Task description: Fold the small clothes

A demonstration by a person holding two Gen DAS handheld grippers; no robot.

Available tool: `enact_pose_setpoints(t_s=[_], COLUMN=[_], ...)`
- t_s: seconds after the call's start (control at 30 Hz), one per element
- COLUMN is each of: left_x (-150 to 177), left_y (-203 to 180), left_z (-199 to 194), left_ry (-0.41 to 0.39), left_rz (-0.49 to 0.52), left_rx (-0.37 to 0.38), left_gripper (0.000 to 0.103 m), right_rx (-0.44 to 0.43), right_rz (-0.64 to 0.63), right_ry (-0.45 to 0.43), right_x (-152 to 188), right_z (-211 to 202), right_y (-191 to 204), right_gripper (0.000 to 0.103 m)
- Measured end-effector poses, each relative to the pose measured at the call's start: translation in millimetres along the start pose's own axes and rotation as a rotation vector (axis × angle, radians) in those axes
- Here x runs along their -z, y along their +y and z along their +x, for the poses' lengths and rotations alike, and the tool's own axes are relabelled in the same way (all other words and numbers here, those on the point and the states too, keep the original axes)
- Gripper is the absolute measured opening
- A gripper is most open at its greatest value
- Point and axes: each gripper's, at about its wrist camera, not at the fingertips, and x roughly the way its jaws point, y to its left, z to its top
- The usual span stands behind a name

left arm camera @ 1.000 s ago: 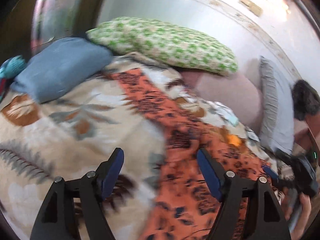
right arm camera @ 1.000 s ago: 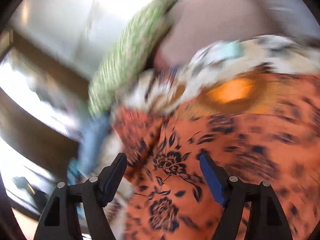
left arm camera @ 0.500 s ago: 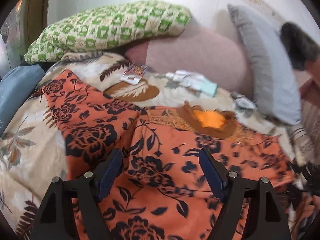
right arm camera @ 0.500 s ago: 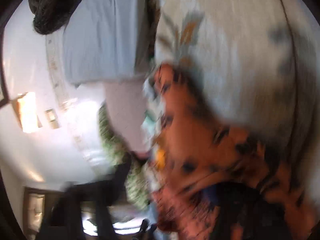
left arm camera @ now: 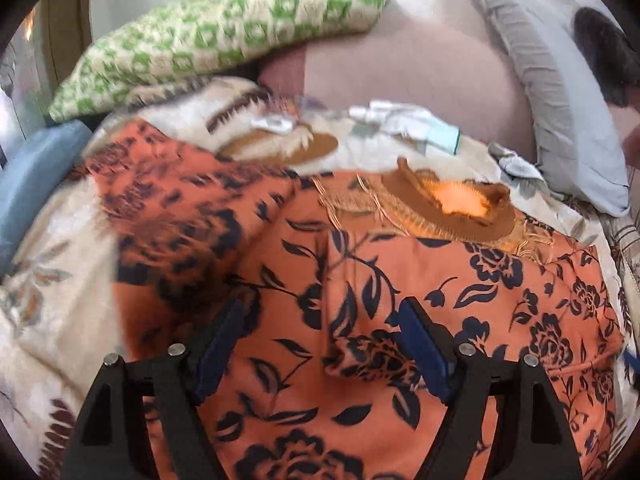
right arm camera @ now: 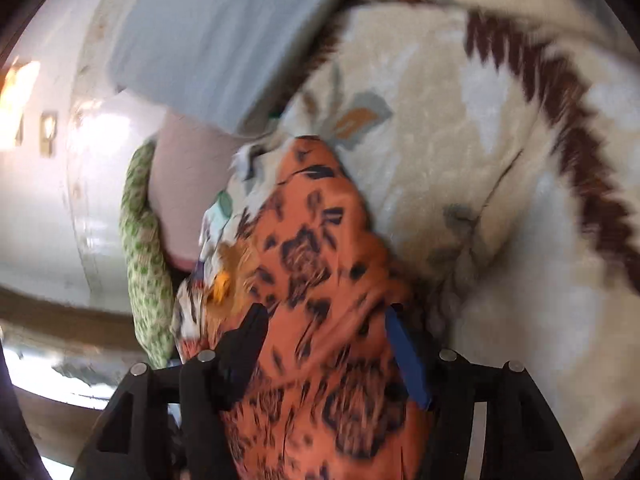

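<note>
green-checked pillow [left arm camera: 224,36] on top of pink cushion [left arm camera: 416,80], grey pillow [left arm camera: 552,92] at right, blue pillow [left arm camera: 32,176] at left, cream leaf-print blanket [right arm camera: 500,168], small packets [left arm camera: 404,124] near the cushion.

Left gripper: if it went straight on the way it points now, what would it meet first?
Most likely the orange garment with dark floral print. The left gripper is open, and the cloth spreads right under and ahead of its fingers, well before the brown neckline. How near it is cannot be told.
</note>
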Motion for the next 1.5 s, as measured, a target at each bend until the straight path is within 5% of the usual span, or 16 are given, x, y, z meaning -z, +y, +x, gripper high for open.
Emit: enact_pose_setpoints(t_s=[0.03,0.1,0.2,0.3,0.37,0.4,0.63,0.77,0.83,0.87,0.93,1.07,1.13,1.2,1.33,1.5], left_x=[2.9,11.0,13.7,8.8,4.0,1.8,3.6,13.4,13.9,13.6,13.8,12.1,9.3,2.1,-16.2,-27.7], left_y=[-1.7,-5.3,11.9,29.5,37.8,42.6,43.5,40.1,38.9,39.1,41.9,51.4,48.7,43.0,38.9,39.4], left_z=[1.2,27.2,27.0,8.3,-2.6,-9.3,2.6,30.1,27.2,24.5,19.2,6.6,3.3,1.6,22.3,62.5], left_ry=[0.003,0.136,0.148,0.109,0.083,0.066,0.102,0.22,0.19,0.187,0.177,0.138,0.14,0.124,0.165,0.304], left_rz=[0.026,0.099,-0.013,-0.083,-0.092,-0.096,-0.131,-0.131,-0.126,-0.126,-0.126,-0.154,-0.164,-0.142,-0.175,-0.283], left_rx=[-0.046,-0.146,-0.062,0.014,0.022,0.046,0.142,0.103,0.103,0.117,0.128,0.142,0.182,0.218,0.299,0.393], left_gripper=[0.08,0.081,0.081,0.081,0.081,0.081,0.081,0.081,0.081,0.081,0.081,0.081,0.081,0.081,0.081,0.079], right_rx=[-0.018,-0.115,-0.289,-0.32,-0.191,-0.142,-0.148,0.017,0.088,0.102,0.11,0.095,0.076,0.029,-0.068,-0.029], right_rz=[-0.038,-0.068,-0.051,-0.019,0.032,0.038,-0.191,-0.532,-0.608,-0.632,-0.711,-0.815,-0.849,-0.756,-0.547,-0.487], right_ry=[-0.011,-0.018,0.078,0.207,0.354,0.358,0.304,0.31,0.353,0.409,0.433,0.409,0.426,0.406,0.23,0.154], right_x=[5.6,6.6,-5.5,-3.7,15.7,22.9,11.9,25.8,38.4,50.0,69.7,100.3,104.5,87.7,47.1,27.1], right_z=[-7.6,-18.1,17.4,79.2,135.6,145.6,121.6,153.5,183.3,200.3,213.2,217.8,215.3,197.0,136.4,85.4], right_y=[7.6,23.8,51.1,55.2,33.0,27.1,102.9,169.2,183.3,183.3,184.8,189.2,185.0,181.2,157.3,109.7], right_gripper=[0.066,0.066,0.066,0.071,0.072,0.06,0.062,0.062,0.062,0.059,0.029,0.033,0.053,0.063,0.07,0.07])
